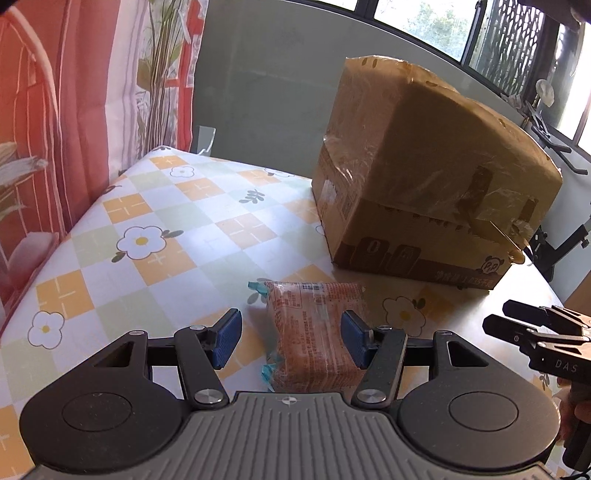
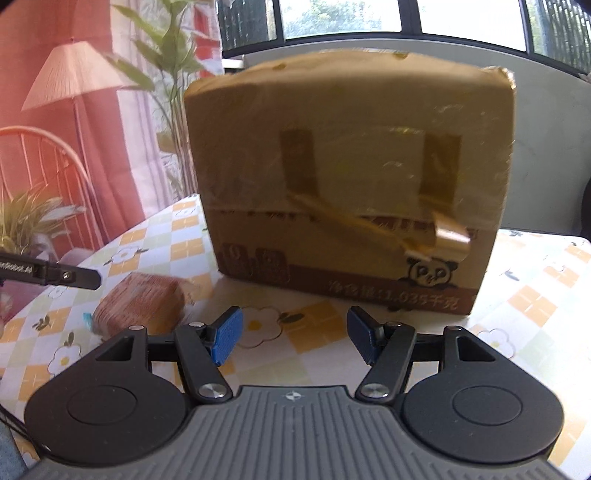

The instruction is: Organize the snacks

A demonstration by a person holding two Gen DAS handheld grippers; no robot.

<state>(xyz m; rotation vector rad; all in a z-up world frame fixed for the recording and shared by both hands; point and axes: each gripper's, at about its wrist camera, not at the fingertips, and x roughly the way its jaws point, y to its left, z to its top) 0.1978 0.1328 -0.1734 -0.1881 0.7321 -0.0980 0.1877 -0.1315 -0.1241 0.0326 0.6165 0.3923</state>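
Snack: the orange plastic-wrapped snack packet with teal ends (image 1: pixel 314 339) lies flat on the flower-checked tablecloth (image 1: pixel 147 266), near its front edge.
Left view only: my left gripper (image 1: pixel 291 338) gapes; packet between the pads, contact unclear.
Right view only: my right gripper (image 2: pixel 293 334) is open, empty, facing the taped brown cardboard box (image 2: pixel 351 184).

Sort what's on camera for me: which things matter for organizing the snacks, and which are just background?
Part of the job:
- orange snack packet, lying on the table between the open left tool
- taped cardboard box, facing the open, empty right tool

Just there:
- flowered tablecloth
- red curtain
- window
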